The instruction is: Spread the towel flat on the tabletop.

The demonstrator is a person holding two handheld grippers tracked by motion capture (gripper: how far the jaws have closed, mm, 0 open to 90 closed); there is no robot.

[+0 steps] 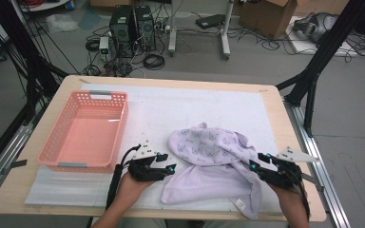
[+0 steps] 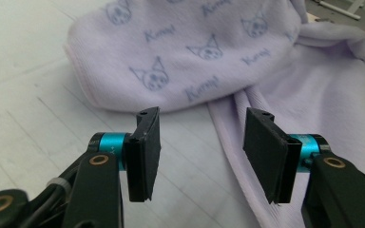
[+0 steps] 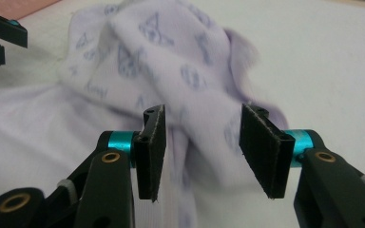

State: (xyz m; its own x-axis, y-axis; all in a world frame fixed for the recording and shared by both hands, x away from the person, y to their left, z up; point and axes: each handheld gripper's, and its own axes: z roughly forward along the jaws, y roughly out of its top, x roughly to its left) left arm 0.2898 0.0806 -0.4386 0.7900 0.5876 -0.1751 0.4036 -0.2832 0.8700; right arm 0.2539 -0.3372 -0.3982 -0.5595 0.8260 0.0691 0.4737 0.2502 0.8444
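Lying half-folded on the table, the lilac towel [image 1: 214, 164] is unheld by the open-jawed left gripper [image 1: 165, 162] and right gripper [image 1: 255, 160], with the pink basket [image 1: 59, 142] empty.

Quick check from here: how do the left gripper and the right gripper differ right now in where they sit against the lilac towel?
The left gripper sits at the lilac towel's left edge, over bare white mat, near the pink basket. The right gripper sits at the towel's right side, by the table's right edge. In the gripper views, the left's jaws frame mat and a towel edge, the right's frame bunched cloth. Both stand open, gripping nothing.
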